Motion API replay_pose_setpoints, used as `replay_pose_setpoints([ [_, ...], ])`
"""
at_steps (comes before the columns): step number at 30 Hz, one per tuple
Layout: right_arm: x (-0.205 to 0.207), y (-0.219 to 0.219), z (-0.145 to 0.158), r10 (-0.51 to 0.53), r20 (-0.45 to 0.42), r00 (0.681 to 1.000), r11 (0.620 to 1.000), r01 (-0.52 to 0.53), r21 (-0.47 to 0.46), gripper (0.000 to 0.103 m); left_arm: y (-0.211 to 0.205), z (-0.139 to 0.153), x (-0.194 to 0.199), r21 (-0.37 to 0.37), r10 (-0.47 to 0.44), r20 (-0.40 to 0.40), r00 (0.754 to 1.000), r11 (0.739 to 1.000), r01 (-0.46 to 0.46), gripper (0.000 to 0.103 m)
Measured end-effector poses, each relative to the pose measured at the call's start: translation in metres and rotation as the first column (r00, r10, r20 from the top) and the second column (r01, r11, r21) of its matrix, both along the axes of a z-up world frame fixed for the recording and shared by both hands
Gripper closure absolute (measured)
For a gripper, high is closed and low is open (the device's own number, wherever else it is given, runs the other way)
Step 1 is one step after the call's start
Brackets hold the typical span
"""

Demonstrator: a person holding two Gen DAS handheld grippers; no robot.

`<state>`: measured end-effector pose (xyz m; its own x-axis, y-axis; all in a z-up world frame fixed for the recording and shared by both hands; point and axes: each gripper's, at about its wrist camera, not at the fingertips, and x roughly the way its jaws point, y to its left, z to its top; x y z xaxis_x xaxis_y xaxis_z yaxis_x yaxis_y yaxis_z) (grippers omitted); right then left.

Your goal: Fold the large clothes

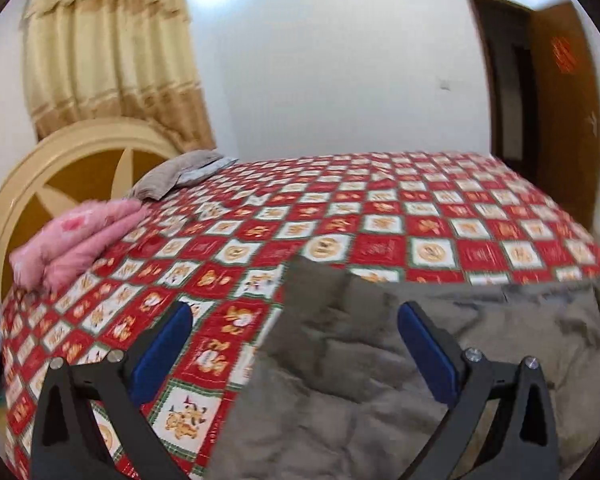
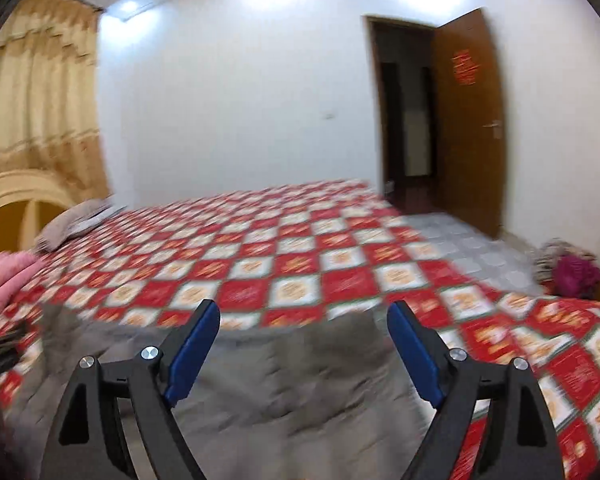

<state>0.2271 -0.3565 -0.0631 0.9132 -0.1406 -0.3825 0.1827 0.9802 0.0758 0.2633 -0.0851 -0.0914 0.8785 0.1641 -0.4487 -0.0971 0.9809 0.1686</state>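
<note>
A large grey garment point(image 1: 400, 380) lies crumpled on the near part of the bed with the red and white checked cover point(image 1: 380, 216). It also shows in the right wrist view point(image 2: 284, 392). My left gripper point(image 1: 296, 316) is open and empty, held above the garment's left edge. My right gripper point(image 2: 304, 316) is open and empty, held above the garment's far edge. Part of the left gripper point(image 2: 0, 348) shows at the left edge of the right wrist view.
Folded pink clothes point(image 1: 76, 240) and a grey folded item point(image 1: 176, 174) lie near the cream and brown headboard point(image 1: 60, 176). A brown door point(image 2: 468, 120) stands open to the right. A heap of clothes point(image 2: 568, 266) lies on the tiled floor point(image 2: 460, 240).
</note>
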Motion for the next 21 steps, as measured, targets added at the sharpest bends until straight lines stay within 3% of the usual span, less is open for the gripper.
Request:
replay_pose_setpoints([
  [5,0.018,0.052,-0.045,0.175,-0.189,0.966,0.982,-0.185,-0.036,0.017,-0.033,-0.024,0.015,0.128,-0.046,-0.040,0.998,0.991,0.051,0.000],
  [8,0.036,0.063,-0.069,0.155,-0.290,0.944,0.977,-0.191,-0.099,0.017,-0.035,-0.040,0.039,0.173,-0.007,-0.097,0.995,0.985,0.024,0.000],
  [10,0.053,0.059,-0.080,0.123,-0.342,0.931,0.980,-0.169,-0.108,0.017,-0.029,-0.047,0.054,0.164,0.028,-0.141,0.990,0.987,-0.005,0.000],
  [17,0.084,0.033,-0.093,0.041,-0.380,0.924,0.992,-0.082,-0.093,0.017,-0.004,-0.071,0.096,0.036,0.093,-0.293,0.952,0.996,-0.086,0.000],
  [21,0.092,0.028,-0.097,0.016,-0.388,0.921,0.995,-0.053,-0.084,0.017,-0.002,-0.081,0.105,-0.003,0.103,-0.318,0.943,0.994,-0.109,0.000],
])
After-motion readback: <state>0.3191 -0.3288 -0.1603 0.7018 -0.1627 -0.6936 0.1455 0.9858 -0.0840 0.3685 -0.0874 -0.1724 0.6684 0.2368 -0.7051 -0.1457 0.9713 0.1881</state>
